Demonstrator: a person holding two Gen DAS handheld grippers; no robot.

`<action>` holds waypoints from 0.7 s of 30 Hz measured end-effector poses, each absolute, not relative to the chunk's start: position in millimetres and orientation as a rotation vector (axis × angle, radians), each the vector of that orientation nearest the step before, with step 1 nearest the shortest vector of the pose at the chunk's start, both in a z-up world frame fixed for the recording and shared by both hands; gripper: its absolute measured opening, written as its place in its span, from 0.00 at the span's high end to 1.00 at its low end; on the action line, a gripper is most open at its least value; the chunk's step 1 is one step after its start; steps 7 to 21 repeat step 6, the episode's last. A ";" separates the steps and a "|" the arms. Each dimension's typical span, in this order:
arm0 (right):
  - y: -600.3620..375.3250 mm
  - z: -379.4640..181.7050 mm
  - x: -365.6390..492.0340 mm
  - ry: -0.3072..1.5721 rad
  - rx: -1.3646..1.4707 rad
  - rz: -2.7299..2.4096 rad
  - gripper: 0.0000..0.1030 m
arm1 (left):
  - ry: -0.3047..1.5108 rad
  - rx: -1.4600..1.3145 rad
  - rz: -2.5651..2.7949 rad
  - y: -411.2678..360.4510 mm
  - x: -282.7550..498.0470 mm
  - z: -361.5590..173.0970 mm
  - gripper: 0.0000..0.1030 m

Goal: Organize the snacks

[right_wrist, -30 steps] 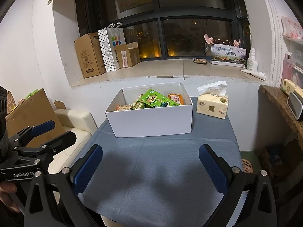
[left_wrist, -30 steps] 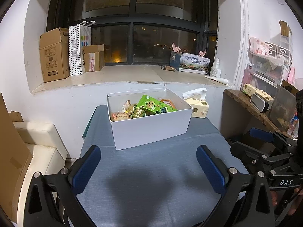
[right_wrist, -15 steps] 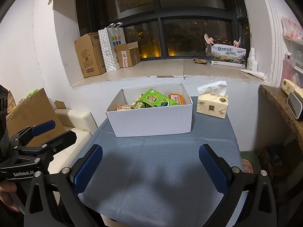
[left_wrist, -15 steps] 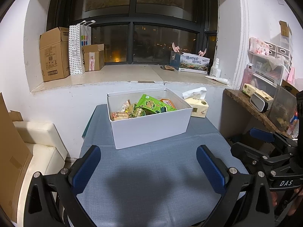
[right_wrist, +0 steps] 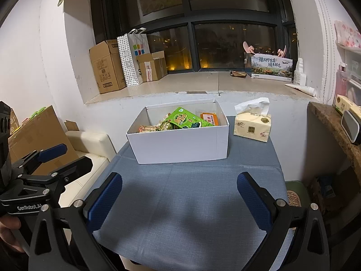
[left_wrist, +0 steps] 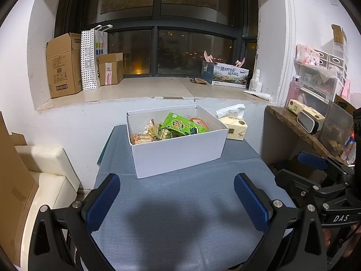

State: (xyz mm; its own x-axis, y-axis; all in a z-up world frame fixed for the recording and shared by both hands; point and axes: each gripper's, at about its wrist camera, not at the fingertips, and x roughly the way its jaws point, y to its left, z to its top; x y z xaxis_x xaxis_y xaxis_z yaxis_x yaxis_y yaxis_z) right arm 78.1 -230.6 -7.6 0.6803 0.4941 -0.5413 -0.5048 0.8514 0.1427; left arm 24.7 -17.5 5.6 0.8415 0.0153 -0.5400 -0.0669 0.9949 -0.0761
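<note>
A white open box [left_wrist: 178, 152] [right_wrist: 180, 144] stands at the far side of a blue-clothed table [left_wrist: 180, 214] [right_wrist: 187, 205]. It holds several snack packs: a green bag [left_wrist: 178, 124] [right_wrist: 183, 118] on top, an orange pack [right_wrist: 209, 118] at the right, a beige pack [left_wrist: 141, 137] at the left. My left gripper [left_wrist: 176, 192] is open and empty above the near half of the table. My right gripper [right_wrist: 180, 192] is open and empty too, beside it. Each gripper shows at the other view's edge.
A yellow tissue pack [left_wrist: 234, 127] [right_wrist: 252, 125] sits right of the box. A stone shelf [left_wrist: 300, 128] with small items is at the right, a cream seat [left_wrist: 42, 180] and cardboard at the left. Cardboard boxes [left_wrist: 64, 67] and a printed box [left_wrist: 230, 76] stand on the window sill.
</note>
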 end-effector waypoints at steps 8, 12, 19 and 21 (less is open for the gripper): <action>-229.2 -7.5 77.1 0.606 -0.018 0.562 0.00 | 0.569 -0.097 0.034 -18.5 23.1 5.8 0.00; -229.2 -7.5 77.1 0.606 -0.018 0.562 0.00 | 0.569 -0.097 0.034 -18.5 23.1 5.8 0.00; -229.2 -7.5 77.1 0.606 -0.018 0.562 0.00 | 0.569 -0.097 0.034 -18.5 23.1 5.8 0.00; -229.2 -7.5 77.1 0.606 -0.018 0.562 0.00 | 0.569 -0.097 0.034 -18.5 23.1 5.8 0.00</action>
